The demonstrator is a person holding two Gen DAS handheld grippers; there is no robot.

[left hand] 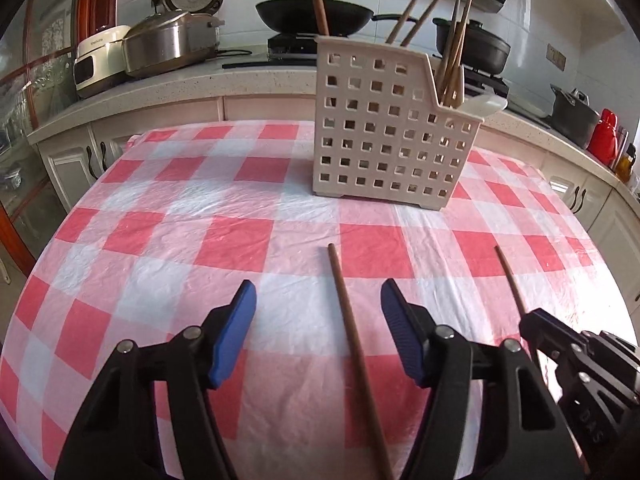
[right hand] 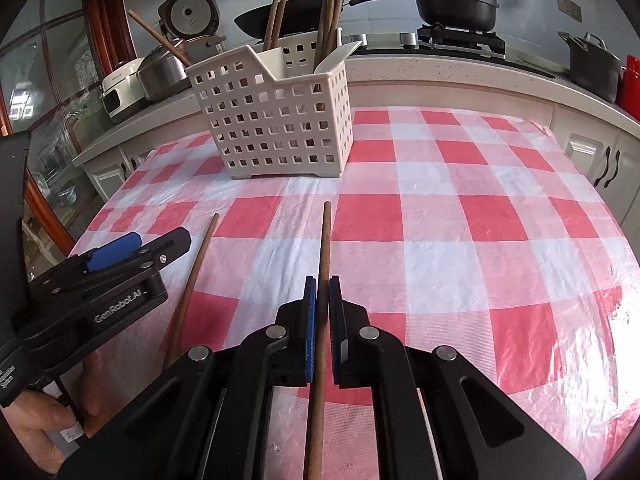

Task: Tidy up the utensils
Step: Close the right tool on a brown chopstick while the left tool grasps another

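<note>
A long, thin, brown wooden chopstick (left hand: 354, 344) lies on the table between the blue pads of your left gripper (left hand: 318, 334). Its long axis runs from 6 o'clock up toward 12 o'clock, straight along the line the gripper points. The jaws stand apart, with bare cloth on both sides of the stick, so nothing is grasped yet. The stick sits nearer the right-hand pad.

A second brown wooden chopstick (right hand: 322, 320) is clenched in your right gripper (right hand: 322, 300). The pads press on its sides and its tip points to 12 o'clock, above the cloth.

At about 11 o'clock in the right wrist view stands the cream plastic basket with square holes (right hand: 276, 128). More wooden chopsticks (right hand: 330, 12) stand upright in it. In the left wrist view the same basket sits at about 1 o'clock, well apart from both grippers.

Everything rests on a red and white checked plastic tablecloth (right hand: 460, 240). Behind it runs a pale speckled kitchen counter (left hand: 240, 80).

Your left gripper is the nearer one to the loose stick. Judging from this, the coming move is simply to squeeze shut across its width.
</note>
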